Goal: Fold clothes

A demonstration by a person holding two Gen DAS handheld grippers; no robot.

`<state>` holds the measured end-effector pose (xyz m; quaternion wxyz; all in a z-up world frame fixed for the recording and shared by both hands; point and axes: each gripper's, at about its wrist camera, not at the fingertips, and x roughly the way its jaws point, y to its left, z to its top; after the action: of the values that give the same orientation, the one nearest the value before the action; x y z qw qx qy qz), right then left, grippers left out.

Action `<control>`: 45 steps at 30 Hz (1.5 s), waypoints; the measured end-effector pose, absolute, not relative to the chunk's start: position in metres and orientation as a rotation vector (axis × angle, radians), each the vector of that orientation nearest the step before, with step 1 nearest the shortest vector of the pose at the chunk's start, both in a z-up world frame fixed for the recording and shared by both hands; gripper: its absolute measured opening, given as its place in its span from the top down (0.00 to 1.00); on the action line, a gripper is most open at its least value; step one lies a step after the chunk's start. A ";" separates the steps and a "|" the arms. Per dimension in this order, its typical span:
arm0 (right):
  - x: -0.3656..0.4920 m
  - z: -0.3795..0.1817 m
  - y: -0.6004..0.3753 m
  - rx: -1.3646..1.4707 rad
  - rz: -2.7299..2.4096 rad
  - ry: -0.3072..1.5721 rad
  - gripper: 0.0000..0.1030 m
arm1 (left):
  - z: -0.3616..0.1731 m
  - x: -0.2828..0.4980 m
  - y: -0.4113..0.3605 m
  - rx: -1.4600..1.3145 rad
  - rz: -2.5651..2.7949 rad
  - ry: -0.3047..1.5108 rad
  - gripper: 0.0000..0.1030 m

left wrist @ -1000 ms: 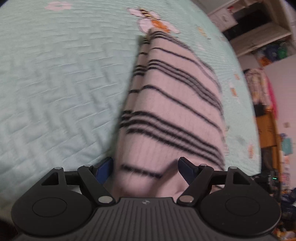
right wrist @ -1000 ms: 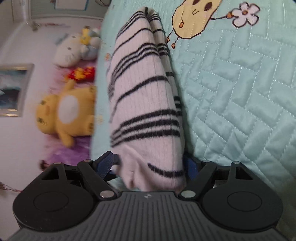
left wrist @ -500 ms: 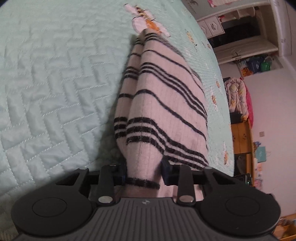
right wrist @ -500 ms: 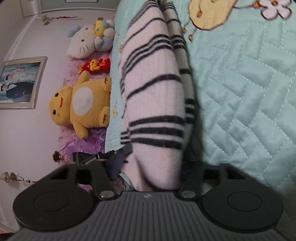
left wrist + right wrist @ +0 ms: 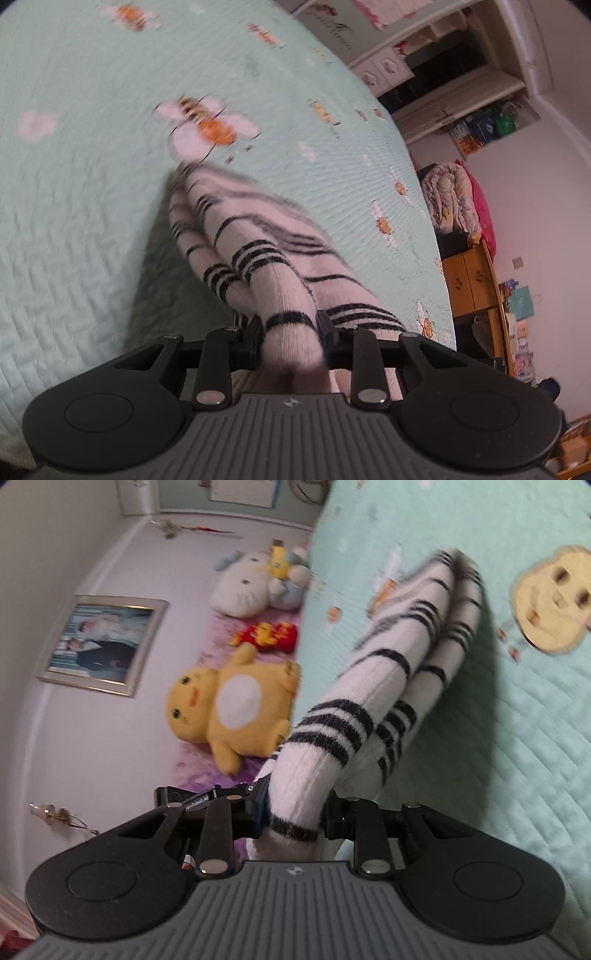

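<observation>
1. The left gripper (image 5: 290,334) had just been closing, and its jaws were clamped narrow on a bunched end of the white knitted garment with thin black stripes (image 5: 255,258), the blue-edged pads (image 5: 322,325) pressing the fabric from both sides.
2. The right gripper (image 5: 293,812) had just been closing as well, and its jaws pinched another bunched end of the same striped knit (image 5: 373,686), with fabric bulging out behind the pads.
3. From each grip the garment ran away in rounded folds, lifted at the held end and sloping down so that its far end lay on the bed.
4. Under it was the mint-green quilted bedspread (image 5: 74,240) stitched in a herringbone pattern; a dark shadow fell on the quilt beside the raised cloth.
5. Printed on the spread, a bee with white wings (image 5: 205,123) sat just past the garment's far end in the left view, and a pale yellow cartoon face (image 5: 554,598) lay near the cloth in the right view.
6. Beyond the bed's edge, a yellow plush toy with a white belly (image 5: 229,705) lay on a purple cover, with a white plush cat (image 5: 243,587) further up.
7. A framed photograph (image 5: 103,642) hung on the wall.
</observation>
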<state>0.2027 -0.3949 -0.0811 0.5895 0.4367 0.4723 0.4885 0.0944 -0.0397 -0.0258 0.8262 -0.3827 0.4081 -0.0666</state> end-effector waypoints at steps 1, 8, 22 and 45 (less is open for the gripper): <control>0.205 -0.074 -0.395 1.011 1.145 1.084 0.72 | -0.017 0.099 -0.042 -0.792 -0.144 0.865 0.72; 0.217 -0.024 -0.419 1.059 1.123 0.938 0.72 | 0.057 0.151 -0.071 -0.641 -0.270 0.792 0.72; 0.199 0.082 -0.463 0.888 0.867 0.620 1.00 | 0.086 0.304 -0.155 -0.552 -0.514 0.792 0.95; 0.236 -0.153 -0.645 1.132 0.371 0.779 0.43 | -0.014 0.208 -0.258 -0.171 -0.389 0.968 0.73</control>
<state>0.2362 -0.6452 -0.1526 0.7572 0.5195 0.3575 0.1700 0.2078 -0.2576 -0.0142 0.8635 -0.0814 0.4619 -0.1856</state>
